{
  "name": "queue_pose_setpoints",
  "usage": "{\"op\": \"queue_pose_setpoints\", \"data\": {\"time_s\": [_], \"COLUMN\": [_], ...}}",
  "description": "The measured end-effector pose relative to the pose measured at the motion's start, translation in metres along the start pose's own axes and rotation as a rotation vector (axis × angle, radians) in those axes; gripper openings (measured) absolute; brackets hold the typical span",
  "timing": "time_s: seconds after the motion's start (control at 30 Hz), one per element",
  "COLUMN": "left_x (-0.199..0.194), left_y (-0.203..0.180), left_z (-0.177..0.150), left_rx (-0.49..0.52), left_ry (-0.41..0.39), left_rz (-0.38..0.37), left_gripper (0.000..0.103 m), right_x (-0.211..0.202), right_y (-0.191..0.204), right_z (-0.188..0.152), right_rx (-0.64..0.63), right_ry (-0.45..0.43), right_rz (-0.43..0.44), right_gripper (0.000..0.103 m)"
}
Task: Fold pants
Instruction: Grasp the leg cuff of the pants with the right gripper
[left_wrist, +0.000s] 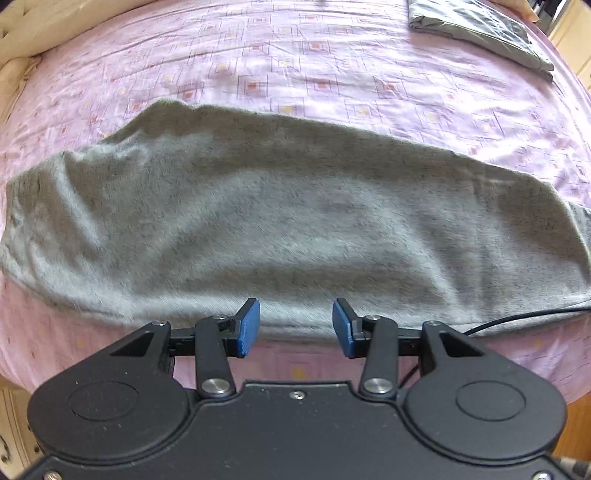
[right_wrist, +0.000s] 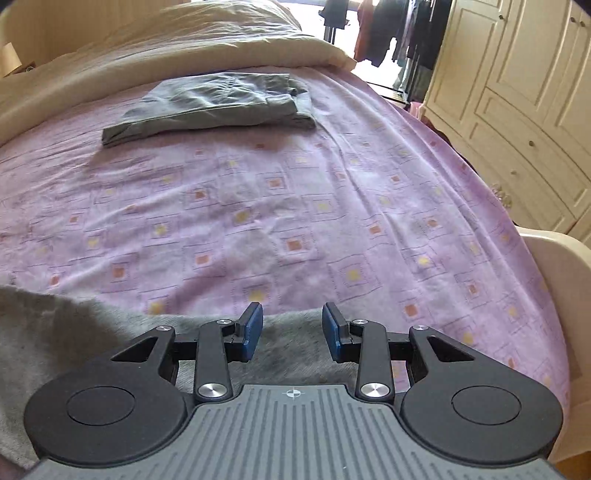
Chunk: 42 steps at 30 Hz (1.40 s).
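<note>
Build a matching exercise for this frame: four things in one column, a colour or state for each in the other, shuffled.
Things:
1. fleece pants
2. folded trousers
3. bedsheet
4. left gripper

States:
A. pink, with square print
B. open, holding nothing
C. grey, spread long along the near edge of the bed
D. grey-green, already folded at the far side

Pairs: 1-C, 2-D, 3-A, 4-B

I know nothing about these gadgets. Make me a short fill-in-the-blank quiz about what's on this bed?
1. The grey pants lie spread on a bedsheet coloured ____.
2. The other pants, farther up the bed, are already ____.
3. Both the left gripper and the right gripper hold ____.
4. Each gripper's finger pads are coloured ____.

Missing words: pink; folded; nothing; blue
</note>
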<state>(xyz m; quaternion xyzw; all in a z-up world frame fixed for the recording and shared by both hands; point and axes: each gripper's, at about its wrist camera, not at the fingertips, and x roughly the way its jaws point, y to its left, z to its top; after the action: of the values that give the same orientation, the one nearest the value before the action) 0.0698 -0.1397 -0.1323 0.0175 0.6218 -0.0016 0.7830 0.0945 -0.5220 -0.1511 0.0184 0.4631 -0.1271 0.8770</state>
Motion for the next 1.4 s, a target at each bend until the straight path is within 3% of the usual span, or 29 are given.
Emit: {"op": "queue_pose_setpoints", "data": {"time_s": [0.1, 0.2, 0.3, 0.37, 0.4, 0.47, 0.53, 0.6, 0.7, 0.77, 0.83, 0.9, 1.03, 1.2, 1.4], "left_x": [-0.002, 0.0, 0.002, 0.003, 0.003, 0.003, 0.004, 0.007, 0.014, 0.02, 0.028, 0.039, 0.063, 0.068, 0.07], "left_y": [-0.008, -0.013, -0.021, -0.03, -0.035, -0.047, -0.061, -0.076, -0.103, -0.121, -0.138, -0.154, -0.176, -0.186, -0.179], "left_z": [-0.007, -0.009, -0.006, -0.001, 0.003, 0.01, 0.019, 0.029, 0.044, 0.051, 0.056, 0.057, 0.055, 0.05, 0.056], "left_rx": [-0.023, -0.05, -0.05, -0.031, -0.02, 0.004, 0.032, 0.06, 0.105, 0.132, 0.163, 0.19, 0.249, 0.293, 0.272], "left_ry": [0.013, 0.03, 0.037, 0.031, 0.027, 0.019, 0.009, 0.006, 0.004, 0.001, -0.001, 0.014, 0.065, 0.049, 0.066], "left_rz": [0.017, 0.016, 0.014, 0.016, 0.014, 0.005, -0.007, -0.024, -0.048, -0.068, -0.072, -0.063, -0.059, -0.019, -0.049], "left_gripper": [0.051, 0.051, 0.051, 0.051, 0.051, 0.051, 0.051, 0.051, 0.051, 0.052, 0.052, 0.052, 0.052, 0.053, 0.054], "right_x": [0.013, 0.019, 0.023, 0.02, 0.017, 0.008, 0.005, 0.014, 0.008, -0.007, -0.024, -0.041, -0.062, -0.056, -0.032], "right_y": [-0.017, -0.027, -0.029, -0.032, -0.031, -0.033, -0.036, -0.043, -0.038, -0.045, -0.057, -0.068, -0.084, -0.095, -0.092], "right_z": [0.003, 0.003, -0.002, -0.004, -0.006, -0.006, -0.007, -0.012, -0.014, -0.014, -0.02, -0.034, -0.072, -0.111, -0.115], "right_rx": [-0.005, -0.005, 0.0, 0.025, 0.027, 0.032, 0.028, 0.063, 0.033, 0.093, 0.177, 0.242, 0.333, 0.524, 0.687], "right_ry": [0.037, 0.097, 0.148, 0.139, 0.128, 0.095, 0.069, 0.104, 0.069, 0.024, 0.014, 0.006, 0.067, 0.189, 0.178], "right_rz": [0.042, 0.153, 0.182, 0.197, 0.198, 0.212, 0.137, 0.125, 0.133, 0.186, 0.208, 0.232, 0.23, 0.294, 0.383], "right_gripper": [0.034, 0.034, 0.034, 0.027, 0.004, 0.004, 0.003, 0.003, 0.004, 0.007, 0.03, 0.037, 0.038, 0.038, 0.038]}}
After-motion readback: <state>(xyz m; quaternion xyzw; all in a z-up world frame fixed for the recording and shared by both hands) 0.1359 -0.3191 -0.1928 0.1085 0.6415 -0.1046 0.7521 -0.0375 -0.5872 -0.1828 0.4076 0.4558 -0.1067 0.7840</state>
